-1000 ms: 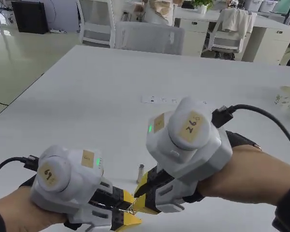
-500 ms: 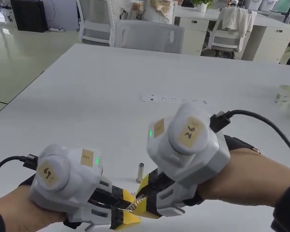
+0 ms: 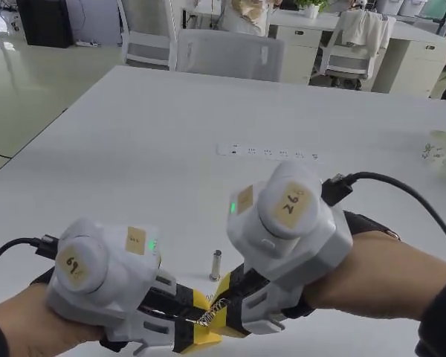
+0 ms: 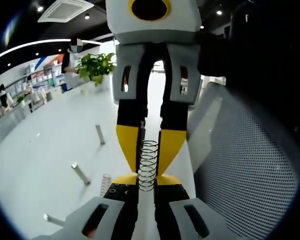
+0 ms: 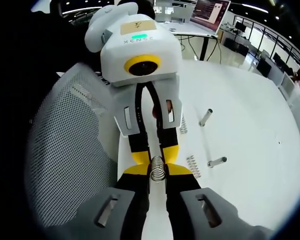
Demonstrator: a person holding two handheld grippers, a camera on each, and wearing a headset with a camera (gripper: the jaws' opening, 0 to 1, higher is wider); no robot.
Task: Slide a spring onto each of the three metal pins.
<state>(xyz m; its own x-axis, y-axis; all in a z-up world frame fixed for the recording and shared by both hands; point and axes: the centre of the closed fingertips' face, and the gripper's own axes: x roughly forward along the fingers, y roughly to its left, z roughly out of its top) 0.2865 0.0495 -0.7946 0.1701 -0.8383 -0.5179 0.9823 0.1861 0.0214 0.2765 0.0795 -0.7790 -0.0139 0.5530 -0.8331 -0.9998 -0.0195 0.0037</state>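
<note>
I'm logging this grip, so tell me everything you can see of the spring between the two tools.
The spring is a small coil of bare, silvery metal, open-wound and straight, with no visible bend. It is held clear of the white table, tip to tip between the left tool and the right tool. Both pairs of yellow-tipped jaws are closed on its sides. Seen end-on, its bore looks empty.

Bright, even light washes the white table, with glare on the floor at ten o'clock in the head view. Ceiling lights glow at eleven o'clock in the left gripper view. Both gripper views bend strongly toward the edges; the spring is sharp
</note>
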